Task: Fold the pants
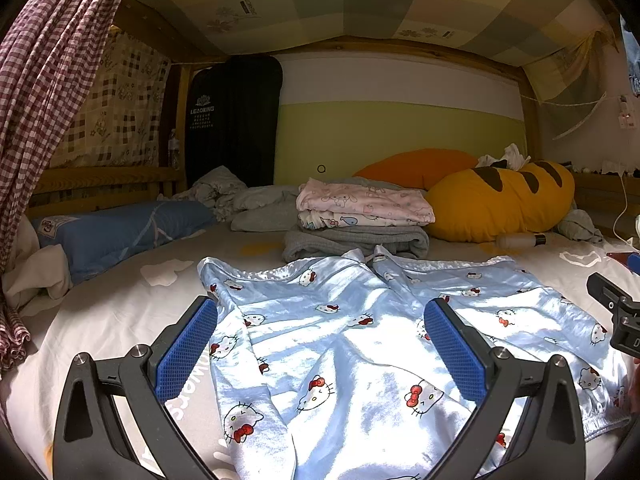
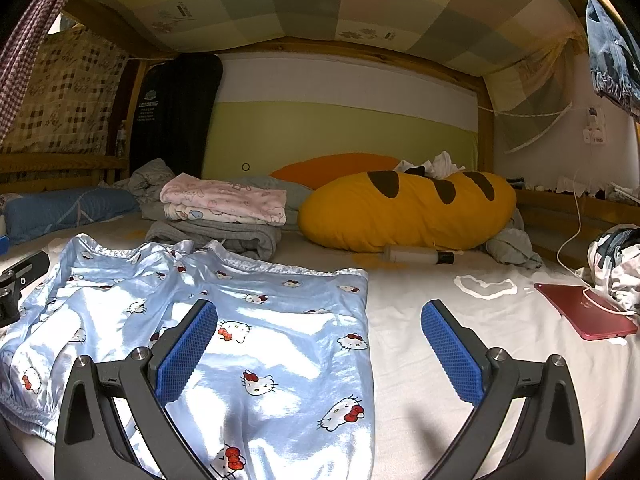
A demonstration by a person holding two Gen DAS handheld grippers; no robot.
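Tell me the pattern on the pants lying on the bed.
Light blue satin pants with Hello Kitty faces and red bows; clearest in left wrist view.

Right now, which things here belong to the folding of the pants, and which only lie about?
For the job:
blue cat-print pants
left gripper
right gripper

Lying about:
folded clothes stack
yellow striped pillow
orange pillow
red tablet
bottle
blue pillow

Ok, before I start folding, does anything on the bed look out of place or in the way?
The blue pants lie spread but rumpled, not flat. A bottle lies tipped on its side against the yellow pillow, and a red tablet sits loose beside the pants.
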